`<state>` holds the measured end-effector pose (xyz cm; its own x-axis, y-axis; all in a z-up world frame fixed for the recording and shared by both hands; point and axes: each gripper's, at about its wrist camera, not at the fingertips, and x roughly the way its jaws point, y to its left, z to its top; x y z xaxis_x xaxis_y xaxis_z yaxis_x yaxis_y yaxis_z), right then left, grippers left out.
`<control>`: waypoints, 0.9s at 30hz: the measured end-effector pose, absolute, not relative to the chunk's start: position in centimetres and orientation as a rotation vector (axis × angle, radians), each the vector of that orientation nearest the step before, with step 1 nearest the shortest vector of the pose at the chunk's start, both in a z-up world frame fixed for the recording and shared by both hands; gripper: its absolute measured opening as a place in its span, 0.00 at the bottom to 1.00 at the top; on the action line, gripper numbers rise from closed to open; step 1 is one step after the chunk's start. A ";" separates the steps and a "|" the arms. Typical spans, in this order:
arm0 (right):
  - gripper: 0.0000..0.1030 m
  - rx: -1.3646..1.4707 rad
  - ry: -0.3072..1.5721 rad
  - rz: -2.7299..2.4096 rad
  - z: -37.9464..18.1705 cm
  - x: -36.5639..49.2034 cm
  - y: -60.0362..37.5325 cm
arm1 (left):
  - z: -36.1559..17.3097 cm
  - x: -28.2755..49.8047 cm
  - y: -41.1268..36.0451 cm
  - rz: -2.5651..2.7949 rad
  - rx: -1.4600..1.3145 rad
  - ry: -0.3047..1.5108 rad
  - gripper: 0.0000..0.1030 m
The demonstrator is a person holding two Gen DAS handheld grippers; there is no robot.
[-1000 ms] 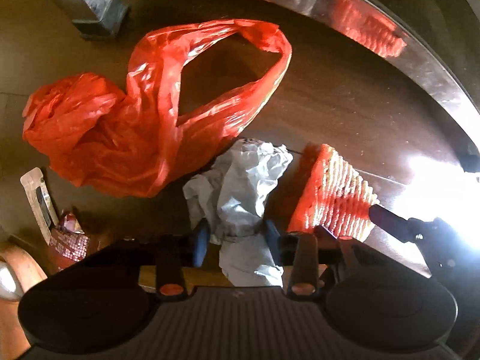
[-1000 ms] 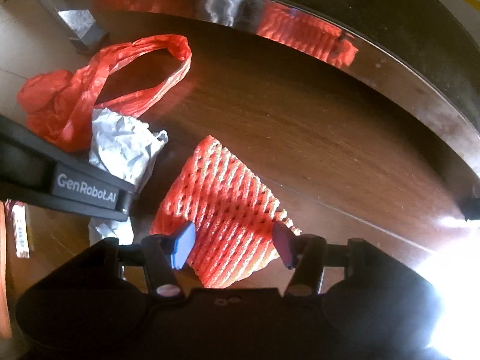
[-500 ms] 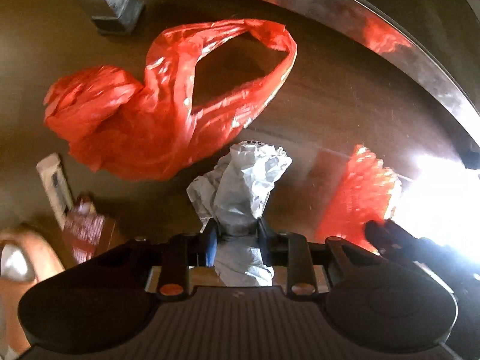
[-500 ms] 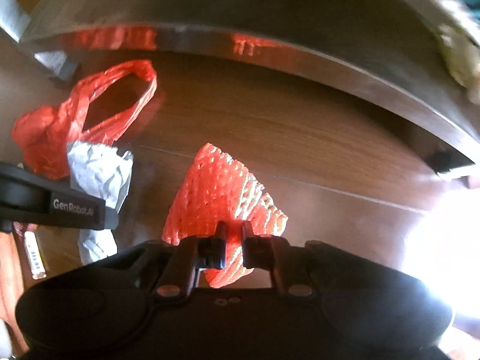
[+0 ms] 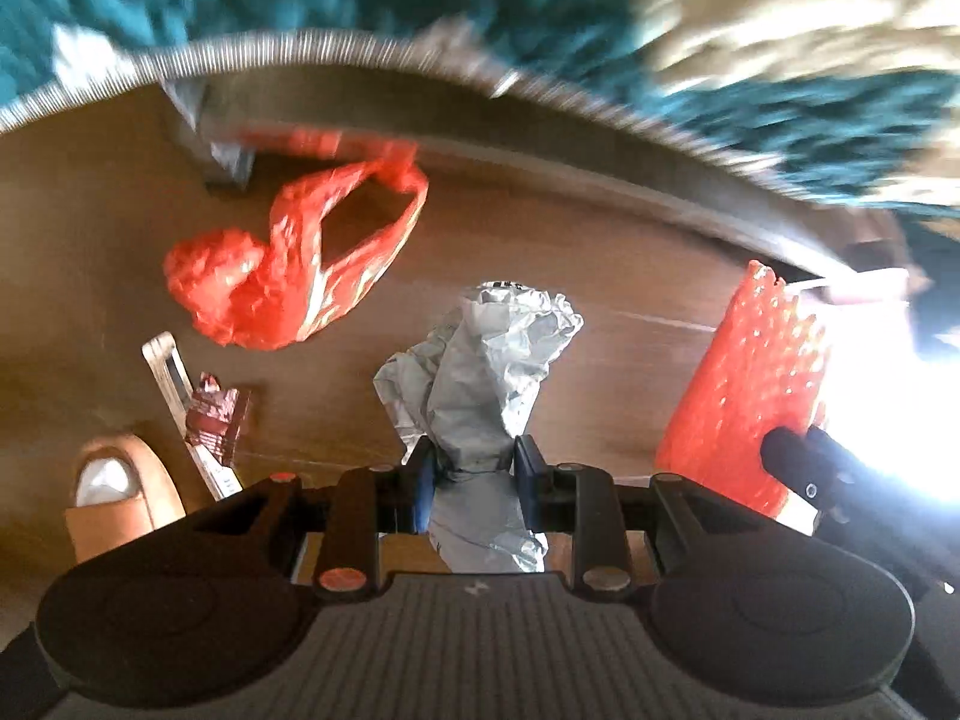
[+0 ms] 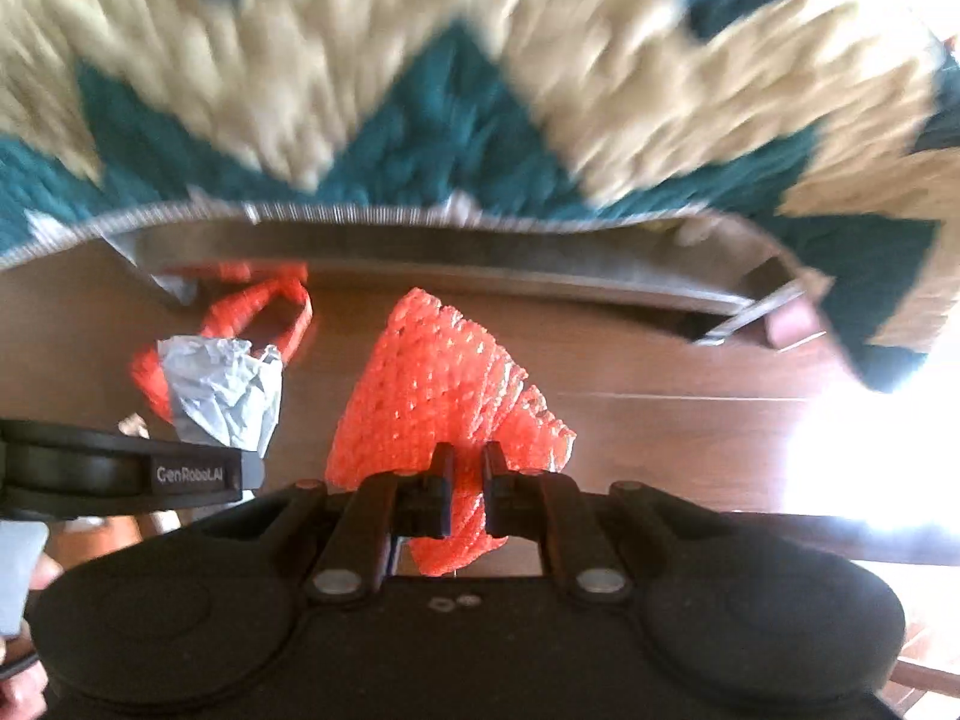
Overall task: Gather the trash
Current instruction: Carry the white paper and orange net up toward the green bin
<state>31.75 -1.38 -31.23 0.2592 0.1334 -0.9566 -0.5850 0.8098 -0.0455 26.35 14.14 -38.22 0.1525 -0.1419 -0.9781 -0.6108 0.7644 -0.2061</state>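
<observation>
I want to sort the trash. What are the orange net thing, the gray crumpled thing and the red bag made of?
The net looks like soft foam mesh: puffy strands, regular holes. The gray wad looks like thin plastic film or paper, matte with sharp creases; I cannot tell which. The bag on the floor looks like thin glossy plastic: shiny wrinkles, looped handles.

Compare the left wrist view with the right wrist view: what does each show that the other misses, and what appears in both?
Left only: a dark red wrapper, a white strip and a tan slipper on the floor. Right only: the left gripper's GenRobot.AI label. Both: the grey wrapper in the left gripper, the red net in the right gripper, the red bag.
</observation>
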 end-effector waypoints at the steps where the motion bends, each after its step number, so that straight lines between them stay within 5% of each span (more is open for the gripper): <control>1: 0.07 -0.427 1.205 0.510 -29.5 31.4 -2.0 | -36.6 26.2 13.9 0.367 -0.655 1.383 0.26; 27: 0.07 -0.202 0.737 0.489 1.9 22.7 -19.1 | -2.7 21.4 1.5 0.104 -0.347 0.869 0.26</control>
<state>22.73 -19.06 1.88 0.6347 0.3553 -0.6862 -0.4944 0.8692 -0.0072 21.44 1.48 -2.70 0.6448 -0.0507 -0.7627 -0.2289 0.9392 -0.2559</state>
